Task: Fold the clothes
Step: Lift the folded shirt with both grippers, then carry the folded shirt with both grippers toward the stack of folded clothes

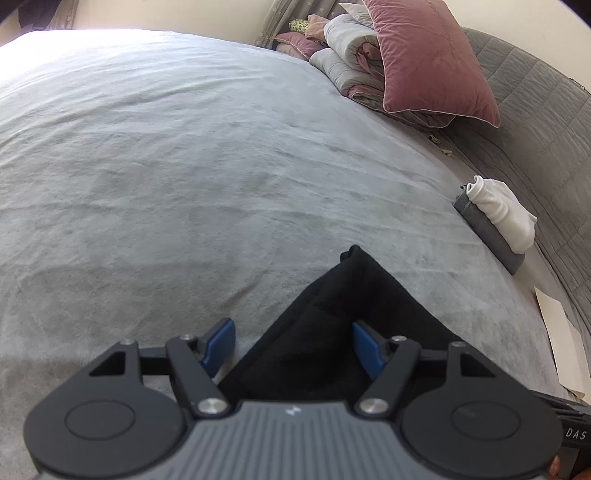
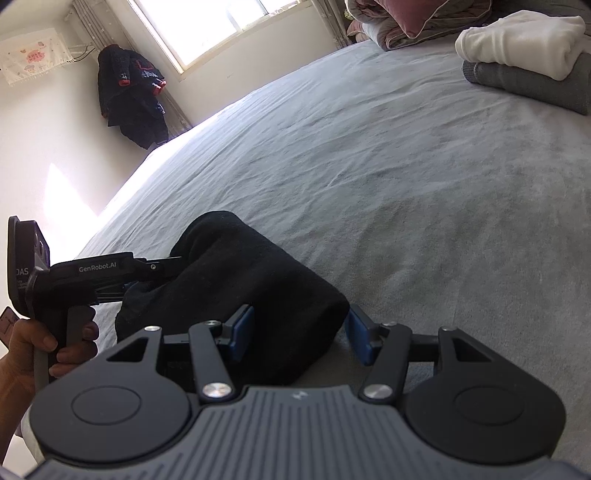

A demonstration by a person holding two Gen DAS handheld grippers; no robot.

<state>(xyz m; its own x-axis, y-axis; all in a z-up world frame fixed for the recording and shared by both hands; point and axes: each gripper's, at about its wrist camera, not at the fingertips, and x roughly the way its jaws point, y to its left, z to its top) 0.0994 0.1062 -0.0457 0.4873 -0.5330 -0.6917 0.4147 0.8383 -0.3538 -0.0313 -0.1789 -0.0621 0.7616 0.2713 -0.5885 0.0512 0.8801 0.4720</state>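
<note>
Left wrist view: the left gripper, black linkage with blue pads, jaws spread wide and released. Between and beyond the pads lies a black folded garment of soft knit fabric, resting on the grey, lightly wrinkled bedspread; its pointed corner faces away from the camera. The right-hand pad overlaps the cloth in this view; whether it touches cannot be told. The left-hand pad stands clear of it, over bare bedspread.

Same view, far right: a folded white garment stacked on a folded dark grey garment, near the bed's edge and well apart from the black one. Behind: a mauve velvet cushion leaning on a rolled grey quilt. A pale sheet of paper lies at the right margin.

Right wrist view: the right gripper, same make, jaws likewise parted and gripping nothing, straddling the near end of the black garment. The left gripper enters from the left, held by a hand on its grip, its tip against the garment's far side. Background: a bright window and a dark jacket hung on the wall.
</note>
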